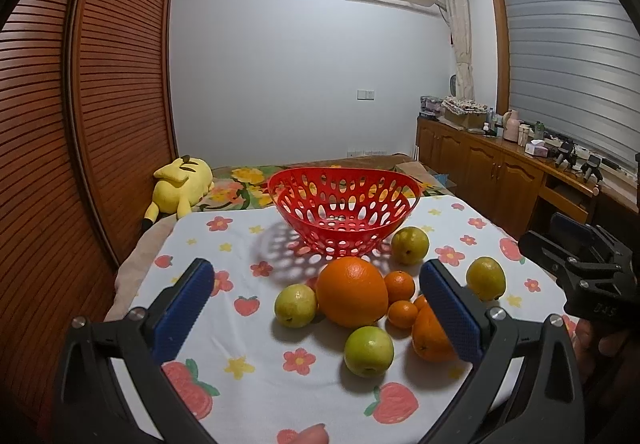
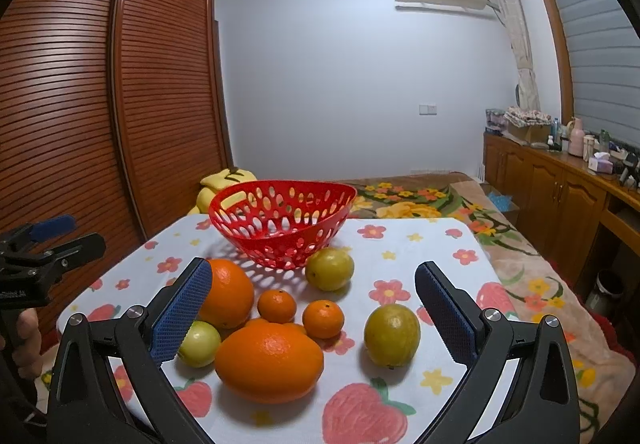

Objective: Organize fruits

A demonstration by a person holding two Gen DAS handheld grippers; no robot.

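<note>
An empty red perforated basket (image 1: 344,232) (image 2: 256,240) stands at the far side of a white flower-print cloth (image 1: 256,376). In front of it lie two large oranges (image 1: 352,292) (image 2: 269,360), small tangerines (image 1: 399,286) (image 2: 323,319) and several yellow-green round fruits (image 1: 369,351) (image 2: 392,335). My left gripper (image 1: 316,271) is open above the near fruits, nothing between its blue pads. The second orange (image 1: 430,336) is partly hidden behind its right finger. My right gripper (image 2: 315,270) is open too, over the fruit pile and holding nothing.
A yellow plush toy (image 1: 182,188) lies on the bed behind the cloth, beside a louvred wooden wardrobe (image 1: 80,124). A cluttered wooden cabinet (image 1: 500,164) runs along the right wall. A floral blanket (image 2: 440,200) covers the bed to the right.
</note>
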